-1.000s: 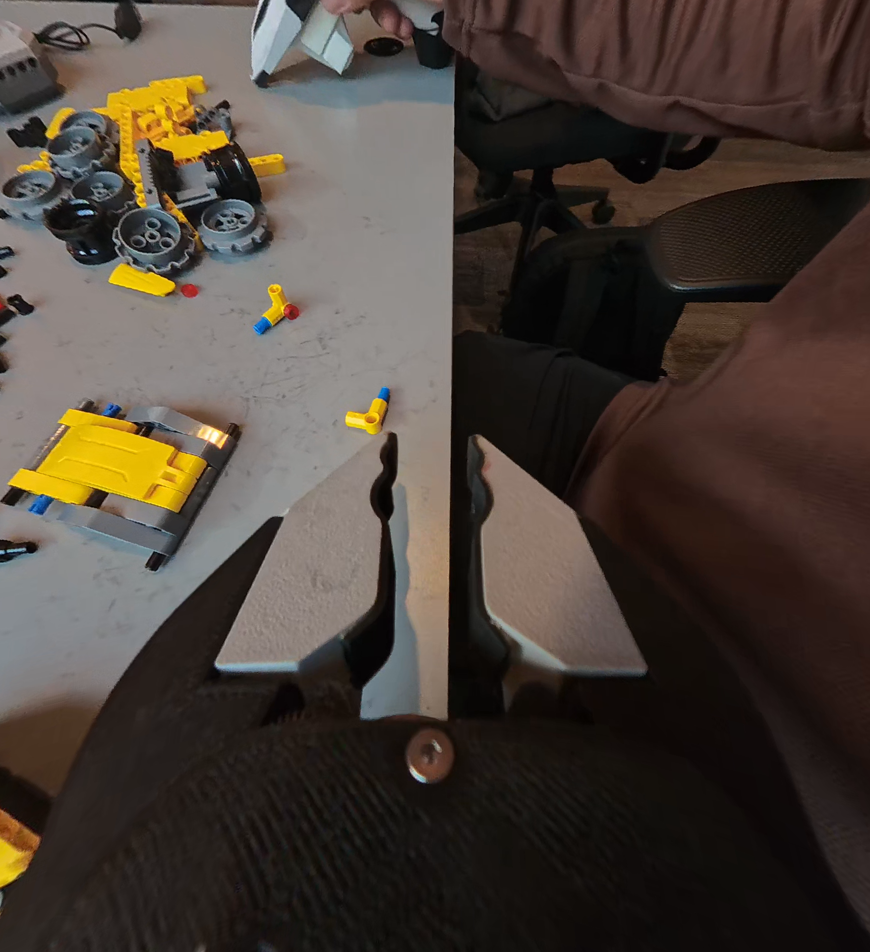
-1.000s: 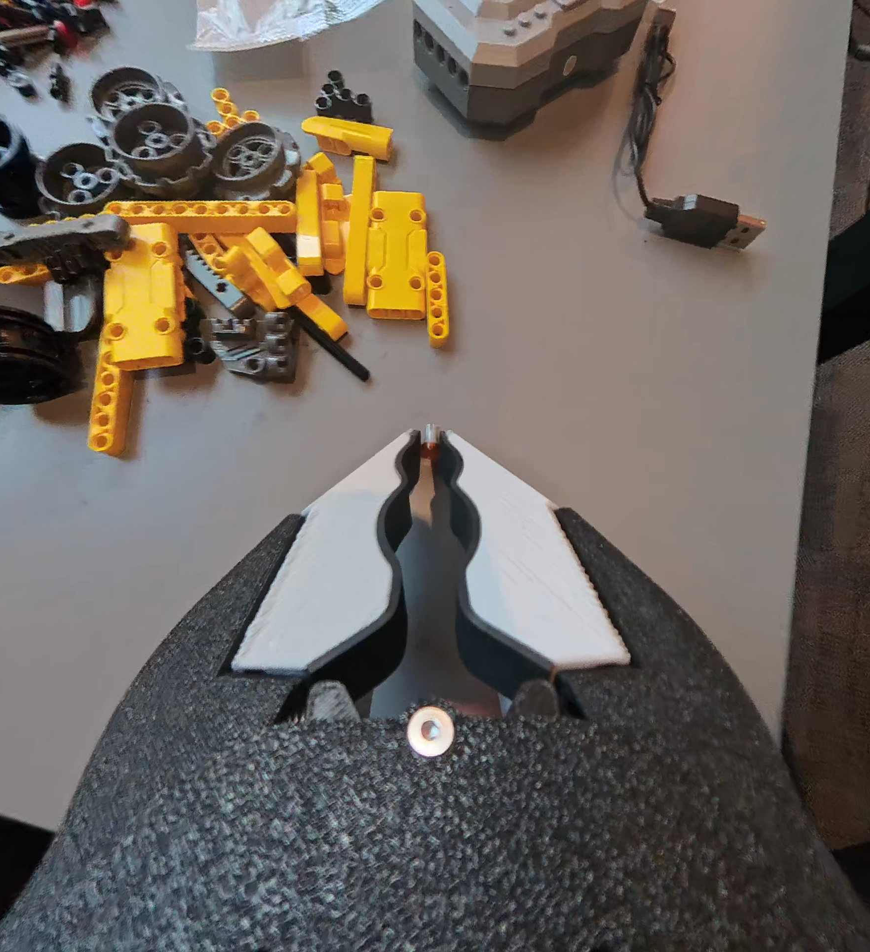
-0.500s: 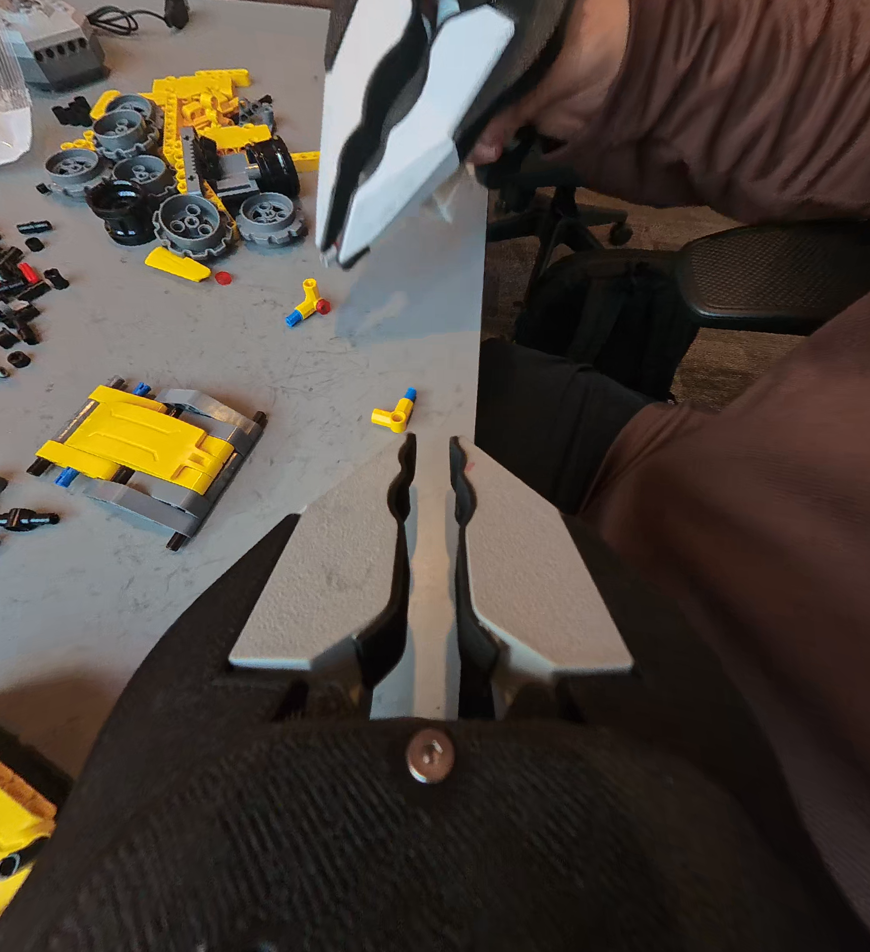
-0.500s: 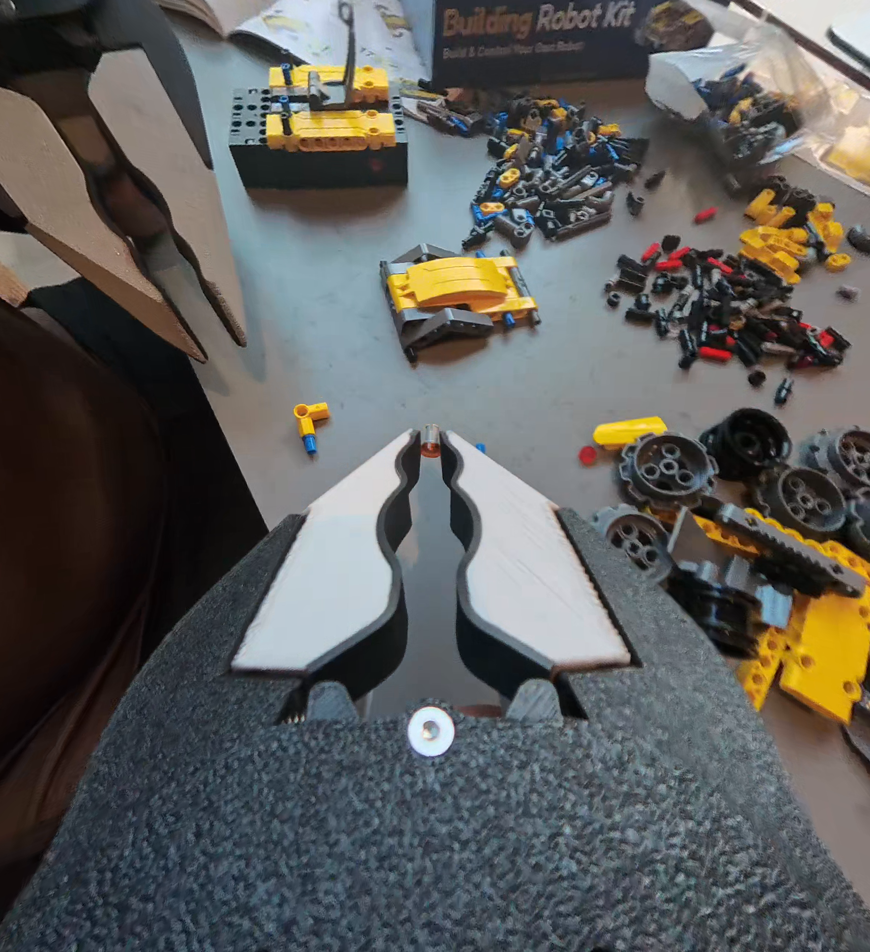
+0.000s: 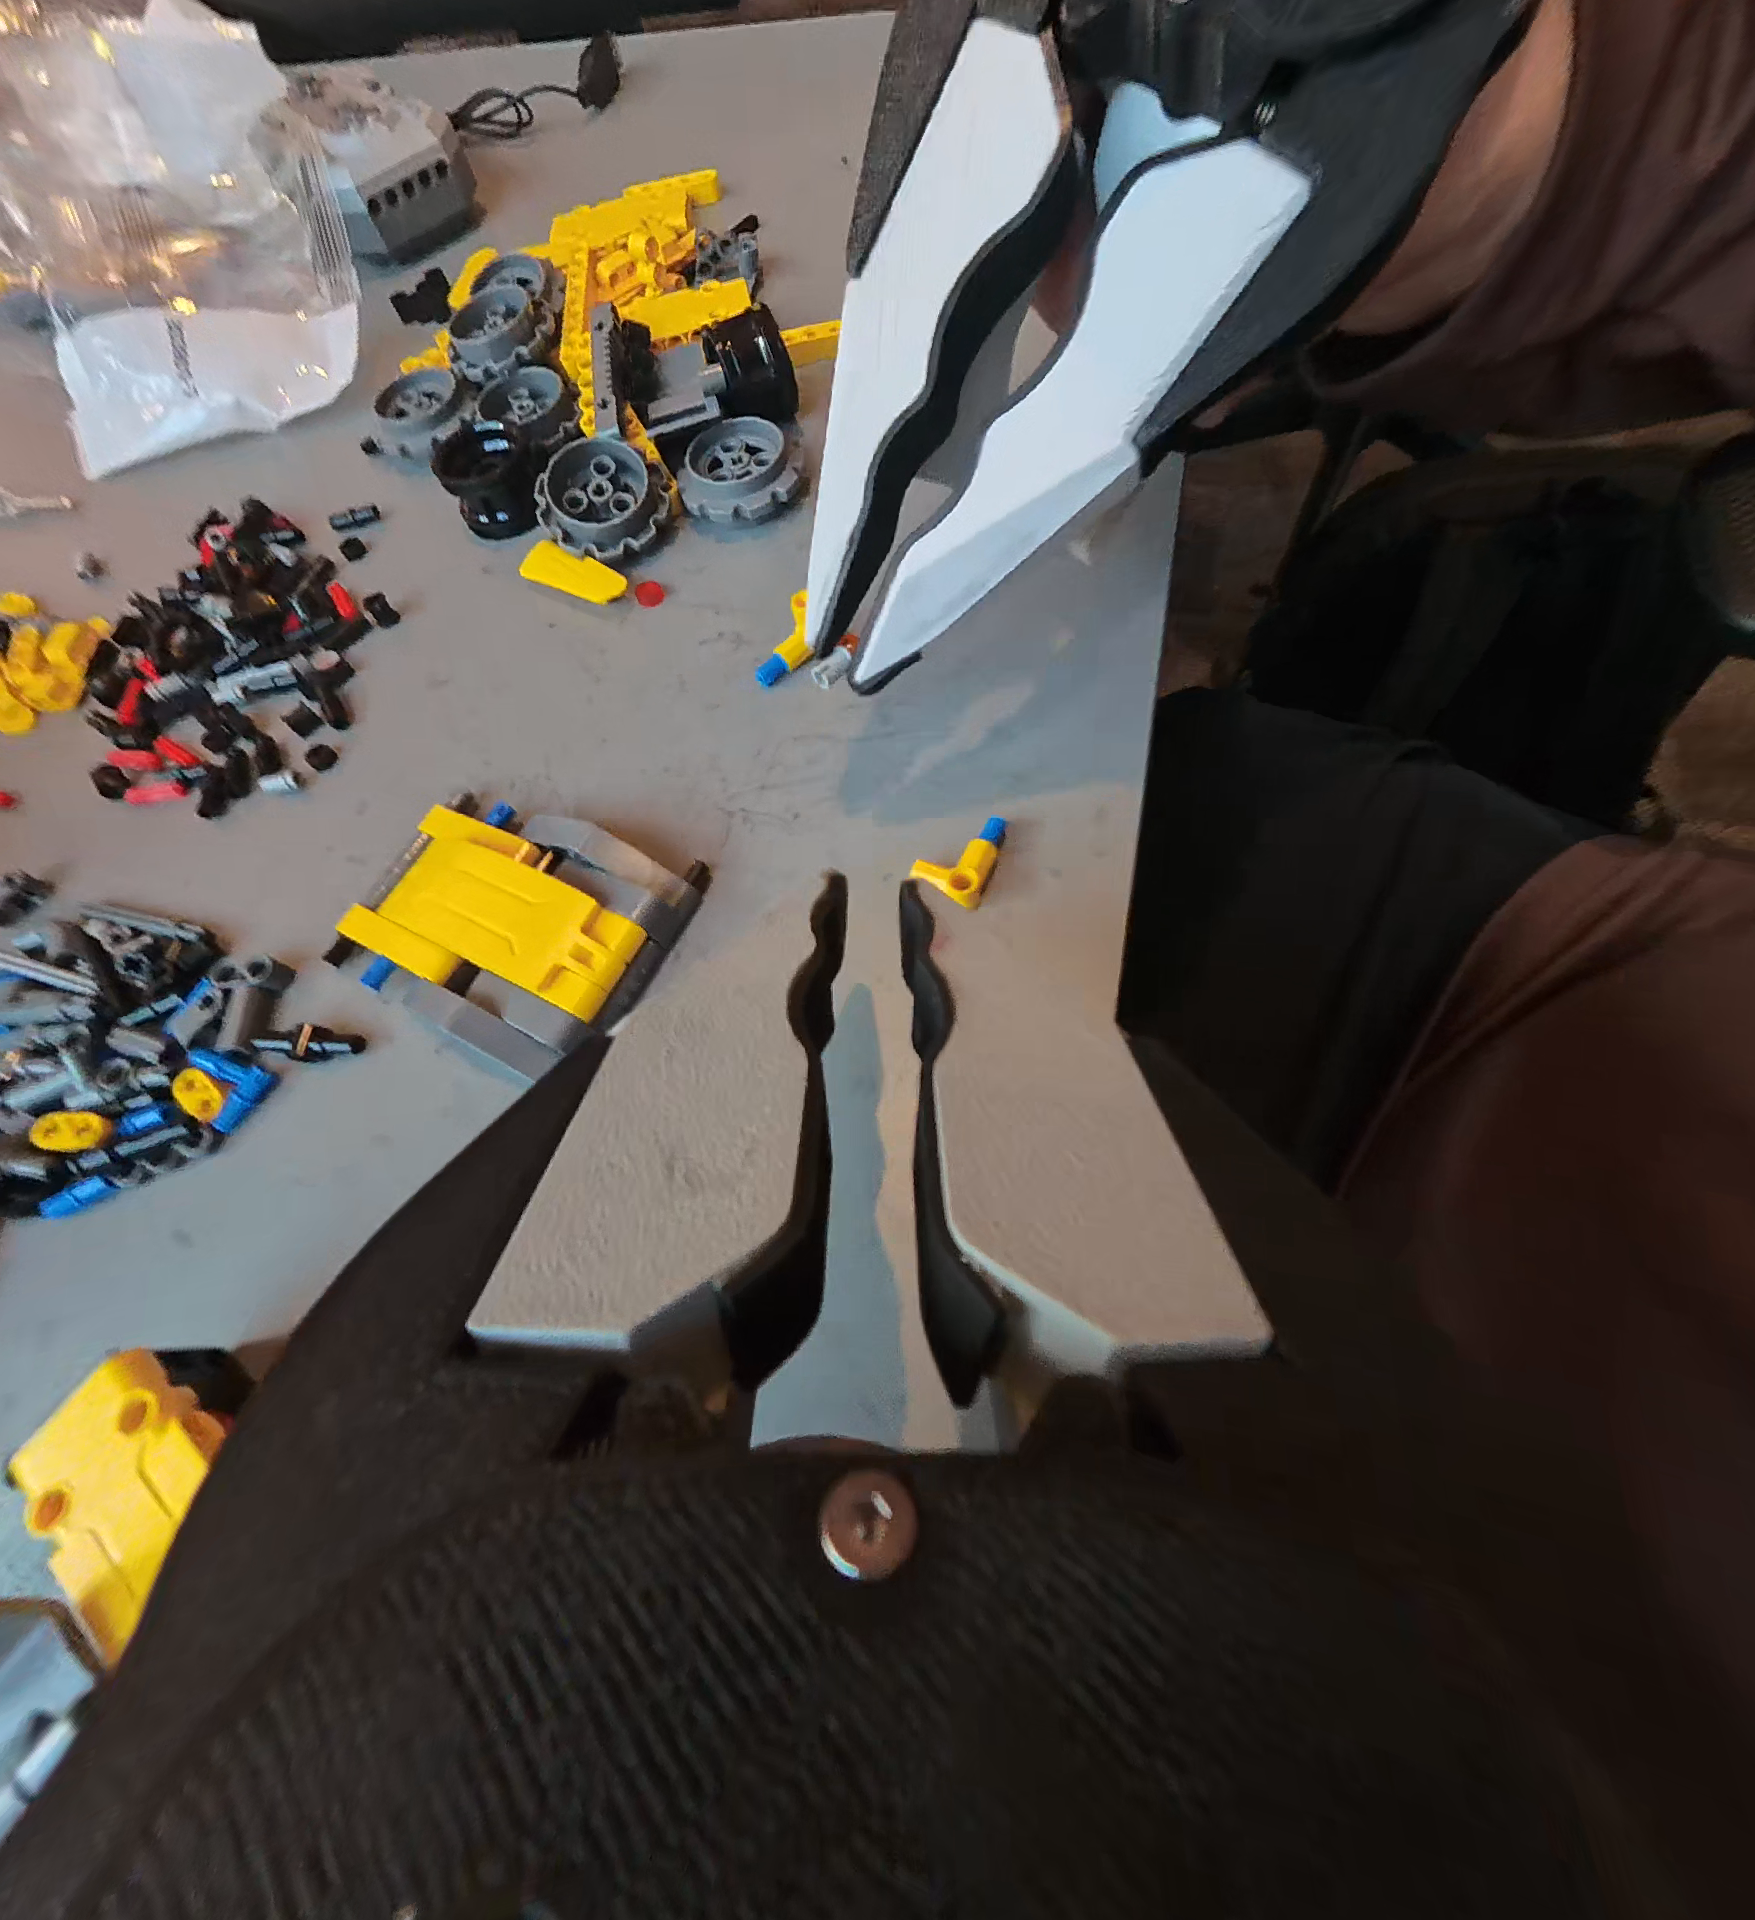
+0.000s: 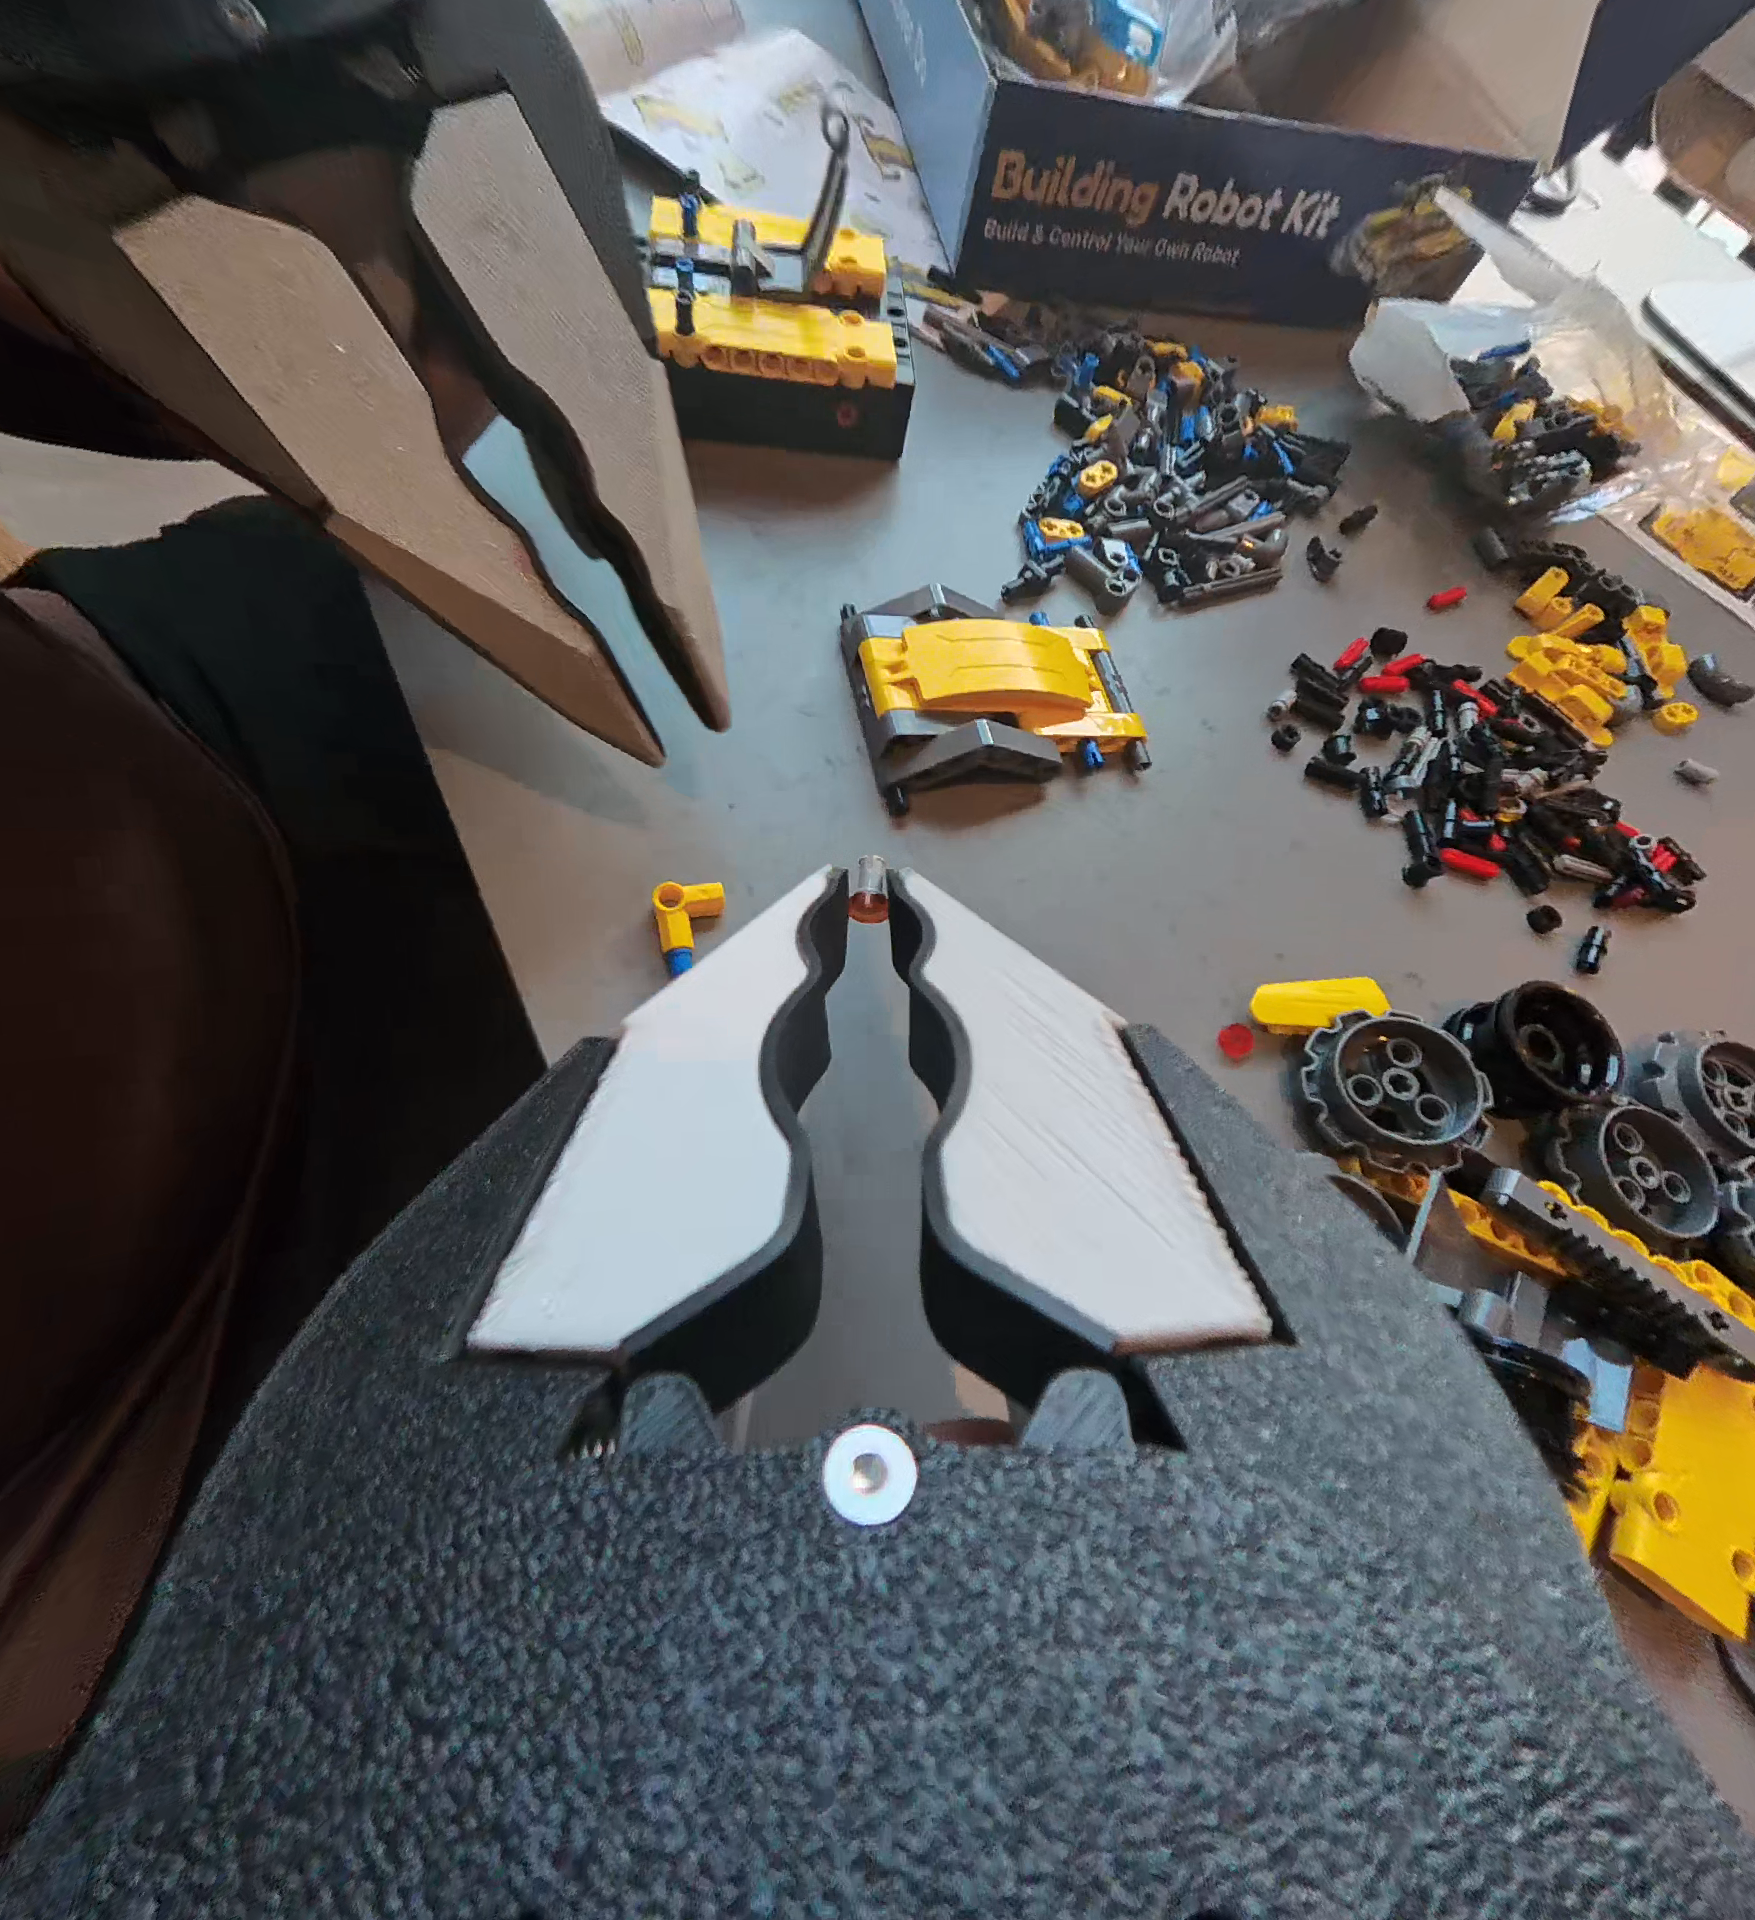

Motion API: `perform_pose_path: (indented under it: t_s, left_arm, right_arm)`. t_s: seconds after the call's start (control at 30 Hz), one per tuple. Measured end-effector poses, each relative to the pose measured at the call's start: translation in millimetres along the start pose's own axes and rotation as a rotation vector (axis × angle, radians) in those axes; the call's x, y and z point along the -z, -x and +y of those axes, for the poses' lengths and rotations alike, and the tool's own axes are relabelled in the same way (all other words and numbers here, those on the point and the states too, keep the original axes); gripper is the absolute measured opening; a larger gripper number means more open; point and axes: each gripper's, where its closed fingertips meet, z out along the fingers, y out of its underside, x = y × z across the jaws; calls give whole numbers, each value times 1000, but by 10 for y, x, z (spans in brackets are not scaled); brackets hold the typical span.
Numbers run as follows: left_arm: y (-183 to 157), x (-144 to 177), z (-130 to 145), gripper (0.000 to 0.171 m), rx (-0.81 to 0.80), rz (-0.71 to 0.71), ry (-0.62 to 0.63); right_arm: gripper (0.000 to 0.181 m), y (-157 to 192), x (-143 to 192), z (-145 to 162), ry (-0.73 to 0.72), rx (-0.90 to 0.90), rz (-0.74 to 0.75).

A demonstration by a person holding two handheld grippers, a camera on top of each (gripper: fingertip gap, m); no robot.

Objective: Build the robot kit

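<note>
- Pin check: the right gripper (image 6: 868, 904) is pinched onto a tiny pin (image 6: 868, 891) with a grey end and an orange-ish collar. It's gripped right at the fingertips and pokes out past them.
- From the left wrist view, that pin (image 5: 837, 665) sits low over the grey table (image 5: 644, 748), just beside a small yellow connector with a blue peg (image 5: 785, 655). Can't tell if they're touching or if the pin is on the surface.
- Left gripper (image 5: 862, 894) has its jaws a narrow gap apart with nothing between them. It's near the table edge, close to the person's brown sleeve.
- Nearest thing to it is a second yellow elbow connector with a blue peg (image 5: 961, 871), lying loose just off its right fingertip.
- Yellow-and-grey panel assembly (image 5: 509, 935) lies flat a bit to the left, apart from both grippers.
- Rest of the table is a mess: grey wheels (image 5: 598, 499), a heap of black and red pins (image 5: 229, 665), a crumpled clear bag (image 5: 125, 208) and a dark kit box (image 6: 1164, 218).
</note>
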Motion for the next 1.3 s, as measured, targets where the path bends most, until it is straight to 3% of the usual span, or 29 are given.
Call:
perform_pose_path:
  t_s: [0.33,0.43,0.5,0.6,0.7,0.8,0.9,1.17,1.3]
  left_arm:
    - [58,-201,-176,9,-270,-43,3]
    - [63,-220,-177,10,-285,-58,8]
    - [31,-192,-164,10,-245,-42,-1]
    - [48,-94,-99,9,-200,-59,-10]
    - [26,-21,-32,7,-154,-50,-44]
    - [24,12,-45,5,-170,-60,-61]
    - [39,-7,-24,7,-157,-59,-42]
    - [124,75,-81,7,-144,-142,-92]
    - [123,164,-83,12,-87,-127,-123]
  right_arm:
    - [6,142,3,-73,-57,-82,-123]
    - [6,-66,17,20,5,-80,-15]
    - [7,-289,168,164,80,-75,79]
    - [6,-863,714,423,124,-128,319]
    - [6,-1577,1381,1063,251,-284,589]
    - [6,-1883,1647,1607,310,-482,647]
    - [6,-1947,1641,1867,325,-578,633]
    - [15,-1940,1637,1870,329,-544,608]
    - [21,-1945,1671,1632,247,-540,586]
